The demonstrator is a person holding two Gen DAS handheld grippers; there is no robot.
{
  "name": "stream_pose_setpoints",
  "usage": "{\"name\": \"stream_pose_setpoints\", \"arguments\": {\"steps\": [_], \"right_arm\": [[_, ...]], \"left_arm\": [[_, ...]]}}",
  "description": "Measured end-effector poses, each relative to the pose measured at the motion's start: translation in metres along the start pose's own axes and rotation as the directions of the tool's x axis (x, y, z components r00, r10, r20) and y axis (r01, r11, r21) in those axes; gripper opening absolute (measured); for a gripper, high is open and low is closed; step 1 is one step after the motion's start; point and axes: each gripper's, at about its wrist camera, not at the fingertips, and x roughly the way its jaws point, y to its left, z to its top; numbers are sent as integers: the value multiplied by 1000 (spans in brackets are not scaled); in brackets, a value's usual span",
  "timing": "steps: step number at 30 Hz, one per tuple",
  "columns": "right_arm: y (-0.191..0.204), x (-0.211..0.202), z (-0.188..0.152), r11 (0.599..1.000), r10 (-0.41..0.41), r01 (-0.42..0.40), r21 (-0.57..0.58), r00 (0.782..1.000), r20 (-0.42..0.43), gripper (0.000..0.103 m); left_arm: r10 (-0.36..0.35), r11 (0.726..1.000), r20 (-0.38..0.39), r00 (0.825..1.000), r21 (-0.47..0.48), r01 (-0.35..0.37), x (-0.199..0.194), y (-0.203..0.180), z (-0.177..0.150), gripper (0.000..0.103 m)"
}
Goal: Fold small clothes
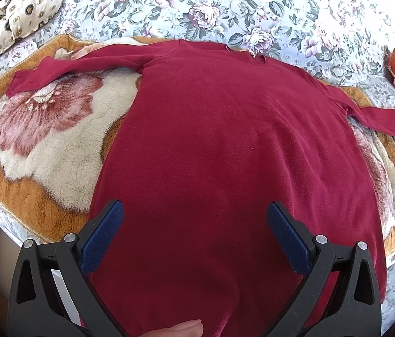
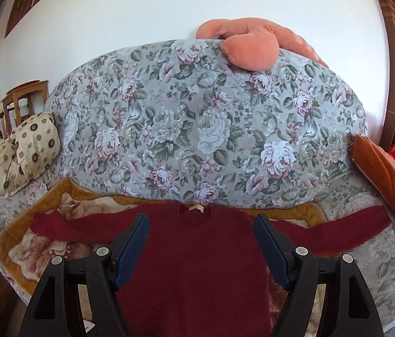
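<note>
The left gripper (image 1: 194, 219) and right gripper (image 2: 201, 230) hover with jaws apart, holding nothing. Their fingers cut off the hem of the red sweater (image 1: 225, 154), which lies flat on the fleece blanket (image 1: 37, 140), collar pointing away, sleeves spread sideways.

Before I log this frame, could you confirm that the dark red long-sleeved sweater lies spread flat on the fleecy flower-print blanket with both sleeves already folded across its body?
Not quite. The dark red long-sleeved sweater does lie spread flat on the fleecy flower-print blanket, but both sleeves are stretched out to the sides, not folded in. The left wrist view shows this.
</note>
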Motion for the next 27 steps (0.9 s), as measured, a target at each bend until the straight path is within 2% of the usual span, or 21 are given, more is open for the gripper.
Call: {"name": "stream_pose_setpoints", "arguments": {"steps": [10,27], "right_arm": [[34,0,2,998,54,-54,-28,999,5,75],[36,1,3,998,57,-57,-22,998,5,75]], "left_arm": [[1,1000,1,1000,1,-1,-1,0,-1,102],[-11,1000,-13,1000,-25,11,-1,3,0,102]]}}
